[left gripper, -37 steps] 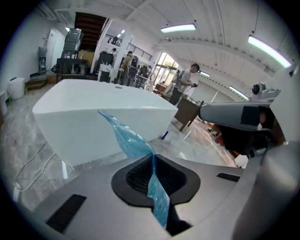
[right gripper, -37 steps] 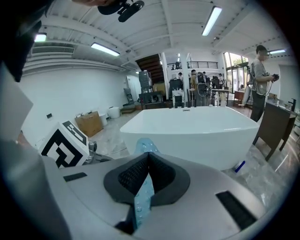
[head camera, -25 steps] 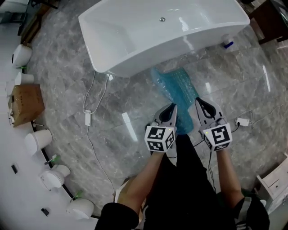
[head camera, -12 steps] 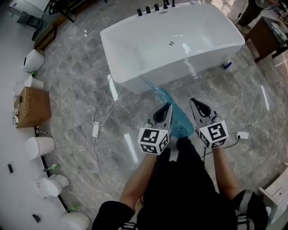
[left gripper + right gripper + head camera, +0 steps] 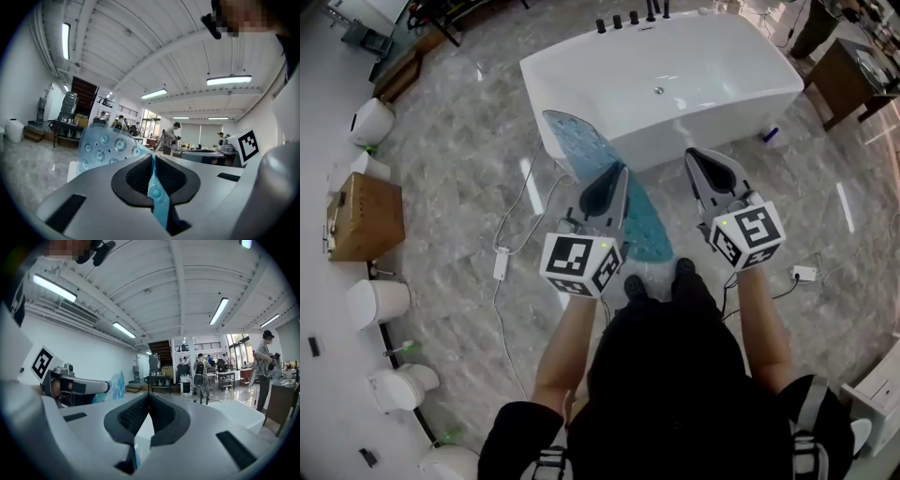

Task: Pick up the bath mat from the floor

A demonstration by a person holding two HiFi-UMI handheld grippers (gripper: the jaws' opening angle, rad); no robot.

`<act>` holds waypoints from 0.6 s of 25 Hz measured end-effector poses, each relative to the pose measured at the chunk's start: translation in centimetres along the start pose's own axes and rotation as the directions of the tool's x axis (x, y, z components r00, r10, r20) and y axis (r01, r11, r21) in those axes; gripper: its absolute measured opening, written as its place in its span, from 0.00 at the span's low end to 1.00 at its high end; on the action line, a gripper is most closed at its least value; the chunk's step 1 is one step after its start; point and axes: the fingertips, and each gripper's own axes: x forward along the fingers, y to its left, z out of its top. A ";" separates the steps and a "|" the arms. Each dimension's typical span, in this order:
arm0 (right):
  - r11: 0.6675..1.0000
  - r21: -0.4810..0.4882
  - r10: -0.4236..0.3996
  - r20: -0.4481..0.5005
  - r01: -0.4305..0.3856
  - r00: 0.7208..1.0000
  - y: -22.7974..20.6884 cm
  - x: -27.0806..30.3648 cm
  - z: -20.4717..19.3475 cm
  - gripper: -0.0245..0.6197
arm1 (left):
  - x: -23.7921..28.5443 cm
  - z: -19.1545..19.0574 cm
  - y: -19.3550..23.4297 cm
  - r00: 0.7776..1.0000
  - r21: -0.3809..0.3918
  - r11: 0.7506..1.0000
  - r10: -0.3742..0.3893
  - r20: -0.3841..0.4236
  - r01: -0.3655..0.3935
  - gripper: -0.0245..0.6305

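Two grippers are riding out level in front of the person in black clothing (image 5: pixel 675 375), and the left gripper (image 5: pixel 614 176) is doing the work. Its jaws are clamping tight on the translucent blue plastic bath mat (image 5: pixel 579 145) dotted with round suction cups, the thin edge pinched between the dark pads and running down through the throat of the jaws. Beyond the tips, the mat is standing up and fanning out to the left in the left gripper view. From the head view it is stretching as a long blue strip, from near the side of the white freestanding bathtub (image 5: pixel 675 84), past the left gripper, and down toward the person's shoes. Whether its lower end is touching the grey marble floor (image 5: pixel 459 178) I cannot tell. The right gripper (image 5: pixel 698 159) is holding just beside it, apart from the strip, with its jaws drawn together and the pads meeting at the tips. A faint bluish sliver is showing deep at their base, too small to identify. Off to the left, a white cable (image 5: pixel 511 230) is trailing across the floor, a brown cardboard box (image 5: pixel 366 216) is sitting by the wall, and white toilets (image 5: pixel 373 122) are lining that edge.
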 end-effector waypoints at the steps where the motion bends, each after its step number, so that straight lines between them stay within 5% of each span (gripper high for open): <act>1: 1.000 0.015 0.010 0.012 -0.011 1.000 0.3 0.0 0.8 0.06 | -0.8 0.7 0.2 1.000 -0.004 1.000 0.004 0.013 -0.004 0.09; 9: 0.998 -0.043 0.043 0.046 -0.041 0.998 2.8 0.1 3.8 0.05 | -5.5 6.2 1.7 0.994 0.025 0.999 0.033 0.103 -0.036 0.09; 15: 0.998 -0.031 0.062 0.057 -0.060 0.997 5.4 0.6 4.2 0.05 | -7.6 6.8 2.6 0.992 0.070 0.996 0.042 0.118 -0.050 0.09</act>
